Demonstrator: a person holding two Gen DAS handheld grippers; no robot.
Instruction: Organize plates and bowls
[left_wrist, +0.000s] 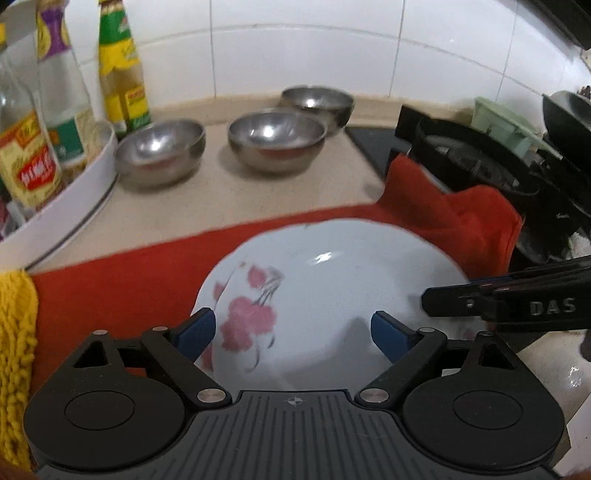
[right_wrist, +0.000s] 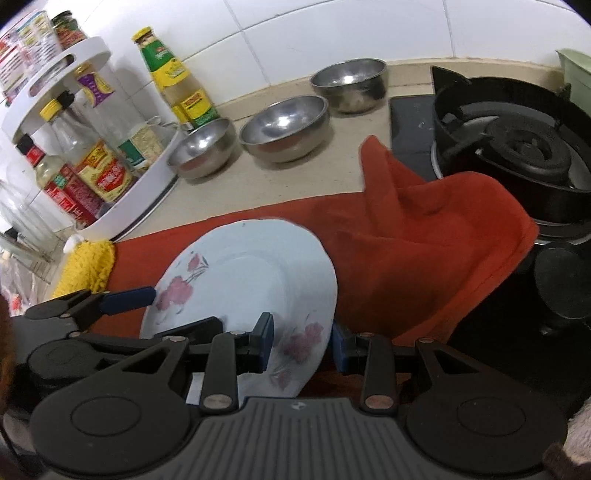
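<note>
Plate work underway, bowls untouched.

The right gripper (right_wrist: 301, 345) pinches the rim of the pale blue plate with pink flowers (right_wrist: 243, 280), tilted over the red cloth (right_wrist: 424, 251); the left gripper (left_wrist: 291, 334) stands spread about its other side, pads apparently clear. Three steel bowls (left_wrist: 277, 142) sit separately on the beige counter (left_wrist: 207, 199), unstacked, so most of the organizing seems left.
</note>
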